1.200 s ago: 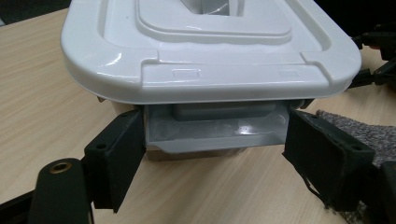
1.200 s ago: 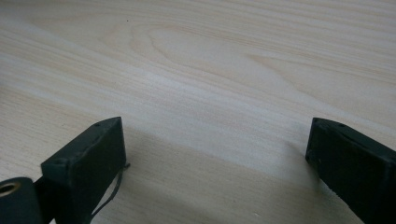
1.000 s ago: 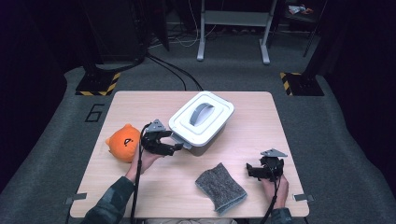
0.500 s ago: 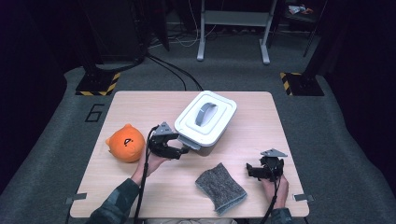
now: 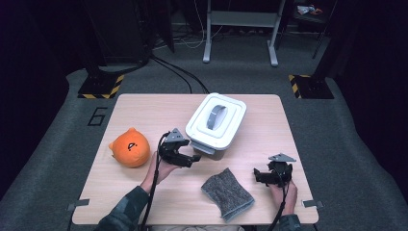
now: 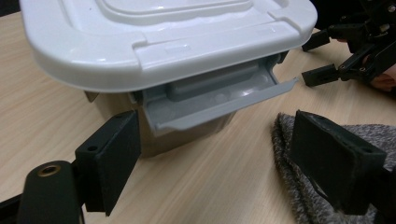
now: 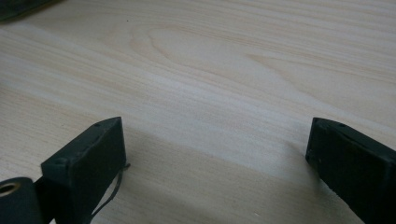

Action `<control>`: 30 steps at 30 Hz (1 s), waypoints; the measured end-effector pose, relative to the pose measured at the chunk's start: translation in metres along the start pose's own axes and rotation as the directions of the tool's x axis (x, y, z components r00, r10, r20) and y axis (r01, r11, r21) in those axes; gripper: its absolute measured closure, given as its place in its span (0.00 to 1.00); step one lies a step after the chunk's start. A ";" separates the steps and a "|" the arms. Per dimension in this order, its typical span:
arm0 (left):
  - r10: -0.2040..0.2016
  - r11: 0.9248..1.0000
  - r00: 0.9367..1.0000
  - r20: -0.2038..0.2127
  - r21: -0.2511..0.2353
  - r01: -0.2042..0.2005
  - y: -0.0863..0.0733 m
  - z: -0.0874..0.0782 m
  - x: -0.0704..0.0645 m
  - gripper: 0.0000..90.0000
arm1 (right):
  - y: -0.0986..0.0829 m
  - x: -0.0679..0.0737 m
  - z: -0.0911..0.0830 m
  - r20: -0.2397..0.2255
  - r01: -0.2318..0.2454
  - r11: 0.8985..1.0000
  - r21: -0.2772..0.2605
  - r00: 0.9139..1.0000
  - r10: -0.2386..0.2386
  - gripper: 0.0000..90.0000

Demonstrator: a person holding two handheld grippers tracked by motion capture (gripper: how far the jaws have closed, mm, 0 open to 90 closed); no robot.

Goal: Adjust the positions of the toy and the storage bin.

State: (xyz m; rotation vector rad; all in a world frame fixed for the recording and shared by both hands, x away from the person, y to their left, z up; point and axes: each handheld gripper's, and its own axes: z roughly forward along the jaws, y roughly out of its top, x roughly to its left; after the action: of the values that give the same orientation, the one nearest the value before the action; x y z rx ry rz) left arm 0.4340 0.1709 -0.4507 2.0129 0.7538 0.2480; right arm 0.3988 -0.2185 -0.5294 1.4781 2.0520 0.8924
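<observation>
A white-lidded storage box (image 5: 216, 120) with a grey handle (image 5: 217, 117) stands mid-table. In the left gripper view the box (image 6: 154, 32) is close ahead, and the grey latch (image 6: 219, 100) at its near end hangs swung out from under the lid. My left gripper (image 5: 191, 159) is open just in front of that latch; its jaws (image 6: 219, 154) stand wide on either side, apart from it. My right gripper (image 5: 260, 175) rests low near the table's front right. It is open over bare wood (image 7: 215, 158) with nothing between the jaws.
A grey knitted cloth (image 5: 227, 192) lies near the front edge between the two grippers, its edge (image 6: 285, 140) beside my left gripper's right jaw. An orange plush (image 5: 130, 147) sits at the left. The right gripper (image 6: 345, 65) appears beyond the cloth in the left gripper view.
My left gripper has moved right, away from the orange plush and up to the box's near end. The box has shifted slightly to the right. The right gripper has stayed put.
</observation>
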 end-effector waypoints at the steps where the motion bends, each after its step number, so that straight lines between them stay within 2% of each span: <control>1: 0.002 1.000 1.000 -0.007 0.004 -0.002 -0.002 -0.002 0.000 0.17 | 0.000 0.000 0.000 0.000 0.000 1.000 0.000 1.000 0.000 0.04; 7: 0.007 1.000 0.999 -0.038 0.005 -0.007 -0.020 -0.013 -0.004 0.15 | 0.000 0.000 -0.001 -0.002 0.003 1.000 0.005 1.000 -0.003 0.05; 9: 0.011 1.000 0.999 -0.040 0.018 -0.011 -0.028 -0.015 -0.008 0.15 | 0.002 -0.002 -0.002 -0.003 0.012 1.000 0.015 1.000 -0.012 0.11; 11: 0.045 0.998 0.997 -0.064 0.041 -0.042 -0.035 -0.016 -0.011 0.15 | 0.004 -0.003 -0.005 -0.028 -0.013 1.000 -0.008 1.000 0.013 0.14; 12: 0.047 0.998 0.997 -0.060 0.048 -0.044 -0.039 -0.016 -0.012 0.15 | 0.007 -0.003 -0.006 -0.030 -0.019 1.000 -0.005 0.999 0.019 0.14; 13: 0.039 0.998 0.997 -0.065 0.048 -0.035 -0.043 -0.016 -0.013 0.15 | 0.011 -0.003 -0.009 -0.037 -0.026 1.000 -0.013 0.999 0.025 0.17; 15: 0.034 0.998 0.997 -0.068 0.057 -0.031 -0.052 -0.017 -0.012 0.15 | 0.020 -0.003 -0.016 -0.063 -0.061 0.996 -0.062 0.996 0.057 0.22; 16: 0.018 0.998 0.998 -0.062 0.056 -0.015 -0.056 -0.017 -0.012 0.15 | 0.026 -0.002 -0.019 -0.068 -0.071 0.995 -0.073 0.996 0.066 0.22; 18: 0.016 0.998 0.997 -0.073 0.068 -0.011 -0.068 -0.018 -0.013 0.15 | 0.037 -0.001 -0.024 -0.080 -0.081 0.992 -0.097 0.994 0.074 0.30; 21: 0.030 0.995 0.996 -0.087 0.096 -0.022 -0.080 -0.018 -0.013 0.14 | 0.057 0.002 -0.028 -0.090 -0.055 0.992 -0.115 0.995 0.045 0.34; 24: 0.010 0.993 0.996 -0.087 0.119 0.000 -0.094 -0.020 -0.011 0.14 | 0.076 0.007 -0.031 -0.106 -0.033 0.990 -0.137 0.994 0.018 0.37; 28: -0.015 0.993 0.995 -0.097 0.114 0.026 -0.102 -0.023 -0.009 0.14 | 0.100 0.011 -0.028 -0.110 0.005 0.988 -0.151 0.994 -0.022 0.39; 30: -0.026 0.993 0.995 -0.099 0.116 0.038 -0.105 -0.024 -0.006 0.14 | 0.110 0.012 -0.024 -0.117 0.006 0.988 -0.155 0.993 -0.024 0.41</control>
State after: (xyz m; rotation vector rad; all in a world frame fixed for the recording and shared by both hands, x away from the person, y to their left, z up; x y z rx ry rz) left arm 0.3750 0.2228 -0.5251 2.1098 0.8797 0.2907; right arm 0.4500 -0.1892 -0.4330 1.3547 2.0228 1.1317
